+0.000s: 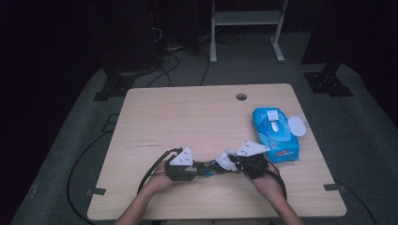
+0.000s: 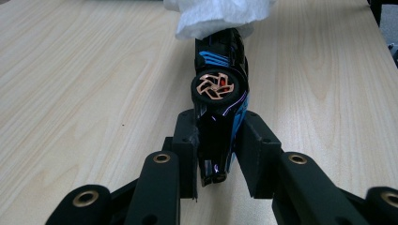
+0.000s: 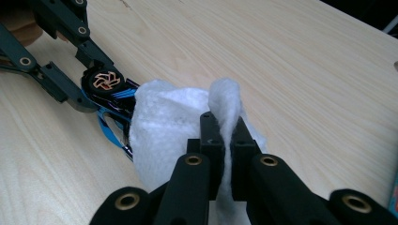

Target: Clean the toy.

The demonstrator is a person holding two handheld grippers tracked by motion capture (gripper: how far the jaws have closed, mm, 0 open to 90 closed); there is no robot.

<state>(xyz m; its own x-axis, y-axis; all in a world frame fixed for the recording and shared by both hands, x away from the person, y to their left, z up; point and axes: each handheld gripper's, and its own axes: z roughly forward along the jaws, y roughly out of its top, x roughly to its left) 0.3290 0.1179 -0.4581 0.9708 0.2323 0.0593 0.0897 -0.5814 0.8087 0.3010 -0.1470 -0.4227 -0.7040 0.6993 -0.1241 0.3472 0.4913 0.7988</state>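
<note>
Low in the frame's centre, the left gripper (image 1: pixel 199 168) clamped the toy car (image 2: pixel 218 117) while the right gripper (image 1: pixel 233 162) pinched a wet wipe (image 3: pixel 169 126) against its far end, wiping seemingly under way, not finished.

The high view looks forward and down from above the person's side of the desk (image 1: pixel 187 117), far enough back to take in the whole top and the dark floor beyond. The left gripper view rides low on the left claw (image 2: pixel 217 154), looking along its jaws, very close to the toy car (image 2: pixel 220 93) with the wipe (image 2: pixel 216 16) at its far end. The right gripper view sits just behind the right claw (image 3: pixel 224 140), close on the wipe (image 3: pixel 164 126), apparently facing back toward the left claw (image 3: pixel 70 79). All three views share the car and the wipe.
</note>
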